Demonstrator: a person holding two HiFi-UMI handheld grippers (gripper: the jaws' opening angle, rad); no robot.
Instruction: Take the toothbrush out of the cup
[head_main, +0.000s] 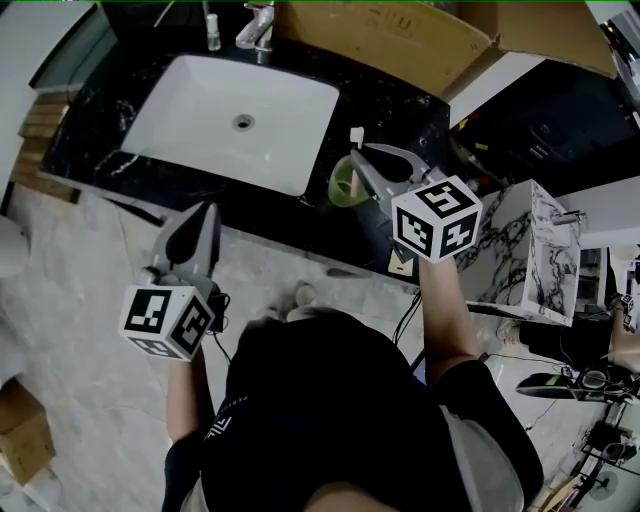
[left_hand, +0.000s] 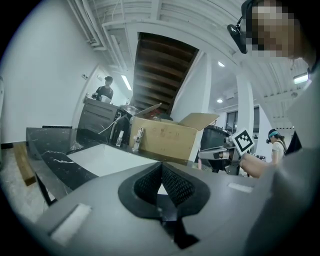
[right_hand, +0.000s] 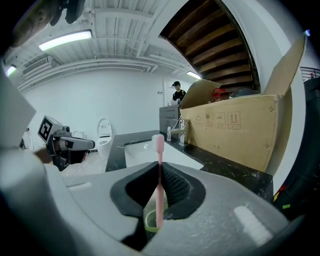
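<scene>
My right gripper (right_hand: 159, 169) clenched on pink toothbrush (right_hand: 158, 144), upright, lower end in green cup (head_main: 343, 186) on table (head_main: 385, 108), head-view centre. Left gripper (head_main: 207, 212) closed, empty, lower left.

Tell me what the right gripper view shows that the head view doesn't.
Only the right gripper view: the right gripper's jaws shut on the pink toothbrush, whose lower end reaches down into the green cup; also a person far behind the counter. Only the head view: the sink's drain and a marbled block at right. Both: toothbrush, cup, left gripper, sink, faucet, box.
</scene>
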